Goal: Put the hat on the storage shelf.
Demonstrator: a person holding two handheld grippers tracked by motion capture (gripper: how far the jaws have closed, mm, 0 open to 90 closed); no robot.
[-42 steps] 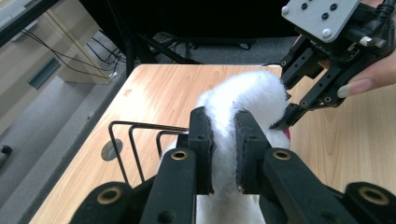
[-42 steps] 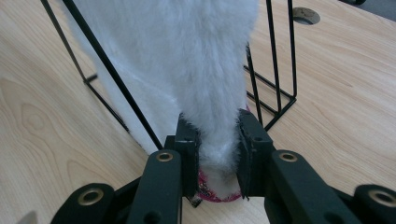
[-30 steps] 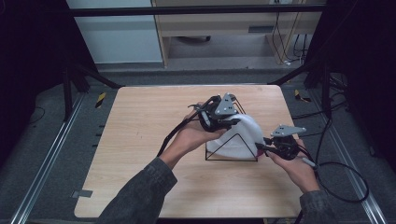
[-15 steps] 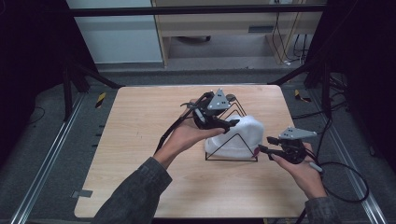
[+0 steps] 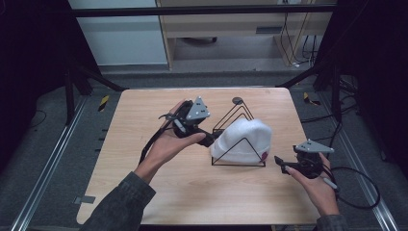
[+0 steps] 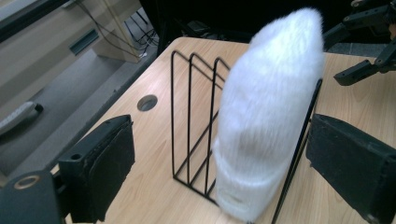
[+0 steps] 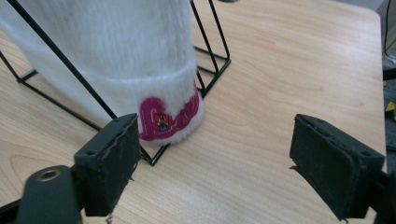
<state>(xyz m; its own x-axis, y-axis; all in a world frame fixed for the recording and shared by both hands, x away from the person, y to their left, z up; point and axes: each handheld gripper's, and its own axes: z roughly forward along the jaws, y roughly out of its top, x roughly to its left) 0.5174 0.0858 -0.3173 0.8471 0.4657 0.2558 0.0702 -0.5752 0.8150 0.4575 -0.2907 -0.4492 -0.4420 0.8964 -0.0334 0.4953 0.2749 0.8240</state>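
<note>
High view: a white knit hat (image 5: 243, 137) sits in a black wire rack (image 5: 235, 139) on the wooden table (image 5: 144, 110), between both grippers; left gripper view: left gripper (image 6: 224, 168), jaws wide, faces the hat; right gripper view: right gripper (image 7: 215, 163), jaws wide, near its pink patch (image 7: 166, 121).

A lab-like recording bay: a bare wooden worktop (image 5: 144, 192) inside black frame posts (image 5: 70, 91), aluminium floor rails (image 5: 45, 168) alongside, loose cables (image 5: 293, 38) trailing beneath a plain cabinet (image 5: 240, 24) behind.
</note>
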